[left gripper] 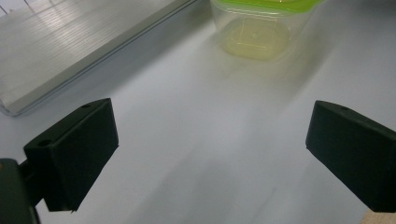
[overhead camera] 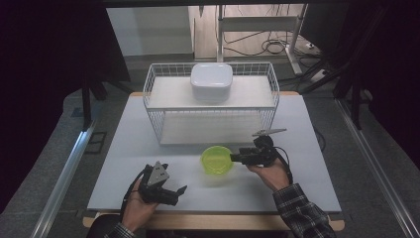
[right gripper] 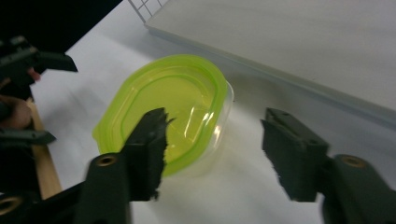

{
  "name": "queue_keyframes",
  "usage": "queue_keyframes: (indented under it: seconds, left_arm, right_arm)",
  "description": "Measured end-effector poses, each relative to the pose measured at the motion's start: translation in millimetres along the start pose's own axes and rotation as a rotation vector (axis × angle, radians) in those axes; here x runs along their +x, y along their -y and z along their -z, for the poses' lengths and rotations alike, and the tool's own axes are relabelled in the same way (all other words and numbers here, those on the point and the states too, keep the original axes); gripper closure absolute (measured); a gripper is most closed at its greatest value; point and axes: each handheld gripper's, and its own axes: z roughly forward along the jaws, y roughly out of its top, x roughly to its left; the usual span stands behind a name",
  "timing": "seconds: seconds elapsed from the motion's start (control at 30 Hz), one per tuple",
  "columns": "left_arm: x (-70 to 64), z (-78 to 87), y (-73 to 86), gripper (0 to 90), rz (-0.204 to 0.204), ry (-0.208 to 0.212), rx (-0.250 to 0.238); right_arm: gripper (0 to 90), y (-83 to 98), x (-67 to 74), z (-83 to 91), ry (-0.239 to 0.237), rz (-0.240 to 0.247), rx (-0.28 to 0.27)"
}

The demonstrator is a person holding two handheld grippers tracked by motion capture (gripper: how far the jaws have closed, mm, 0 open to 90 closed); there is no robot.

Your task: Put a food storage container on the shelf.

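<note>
Right gripper [right gripper: 212,154] half-spread, one jaw over lid of green-lidded tub [overhead camera: 216,159], nothing pinched; I line up for rim grab. Tub on table [overhead camera: 124,148] before wire rack [overhead camera: 210,101]. Left gripper [overhead camera: 166,191] wide, idle

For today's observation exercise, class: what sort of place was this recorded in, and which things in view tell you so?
Probably a lab or test bench, not a home. A plain white table holds only a wire rack and a green-lidded container, cables trail across the floor behind, and dark screens flank the table.
</note>
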Motion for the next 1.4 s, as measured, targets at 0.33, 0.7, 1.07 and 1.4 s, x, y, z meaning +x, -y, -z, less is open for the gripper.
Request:
queue_keyframes:
  seconds: [0.33,0.7,1.07,1.4]
  left_arm:
    - [-1.4,-1.2,-0.3,2.6,-0.014,0.005,0.008]
    - [-3.2,-1.9,-0.7,2.9,-0.026,0.006,0.012]
    - [-3.8,-2.2,-0.9,3.0,-0.028,0.004,0.011]
    - [-3.1,-2.1,-1.0,3.1,-0.026,0.006,0.01]
  right_arm:
    - [63.1,-6.4,-12.4,-20.4,-0.054,-0.12,0.043]
    - [80.3,-7.6,-20.3,-29.0,-0.142,-0.221,0.079]
    - [82.0,-8.0,-13.9,-22.9,-0.188,-0.23,0.064]
    - [82.2,-10.7,-12.5,-11.5,-0.194,-0.226,0.021]
